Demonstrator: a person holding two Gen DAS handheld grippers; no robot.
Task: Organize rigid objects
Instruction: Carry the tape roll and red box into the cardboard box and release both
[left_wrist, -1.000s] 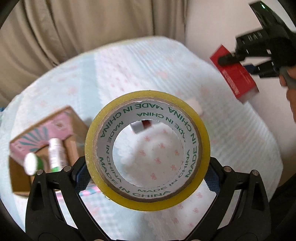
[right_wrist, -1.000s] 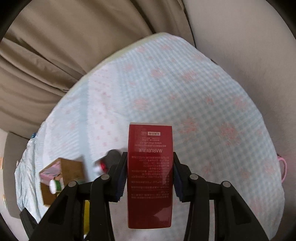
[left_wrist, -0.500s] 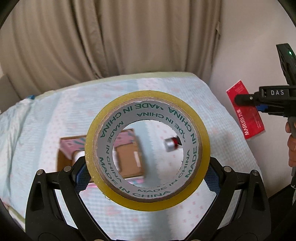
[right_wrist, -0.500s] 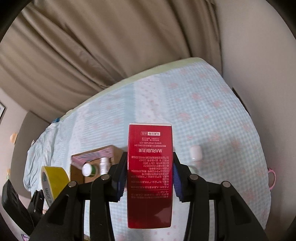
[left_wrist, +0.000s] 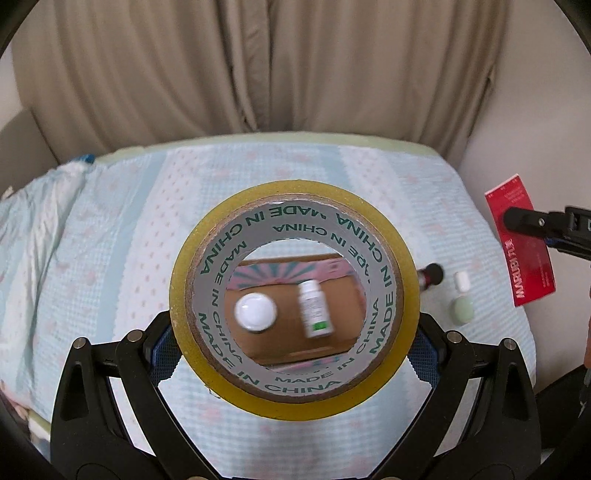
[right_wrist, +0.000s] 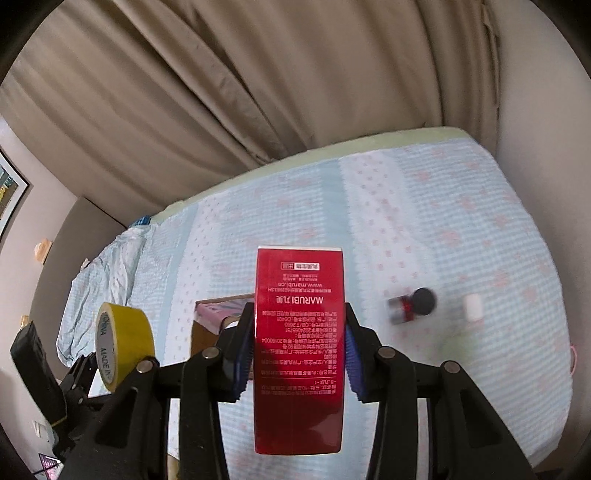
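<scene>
My left gripper (left_wrist: 293, 343) is shut on a yellow tape roll (left_wrist: 402, 291), held above the bed. Through its hole I see an open cardboard box (left_wrist: 343, 295) holding a white-capped jar (left_wrist: 255, 312) and a white bottle (left_wrist: 314, 308). My right gripper (right_wrist: 299, 349) is shut on a red Marubi carton (right_wrist: 299, 362), held above the bed. The carton also shows at the right of the left wrist view (left_wrist: 524, 251). The tape roll (right_wrist: 125, 343) and part of the box (right_wrist: 218, 314) show in the right wrist view.
On the light blue bedspread (left_wrist: 110, 236) lie a small red bottle with a black cap (right_wrist: 412, 304), a white cap-like piece (right_wrist: 472, 306) and a pale green round item (left_wrist: 461, 308). Beige curtains (left_wrist: 258, 66) hang behind the bed. A wall (right_wrist: 546, 110) runs along the right.
Both grippers have lifted and pulled back from the bed, holding their objects. In the left wrist view the box now sits framed inside the tape roll's hole.
</scene>
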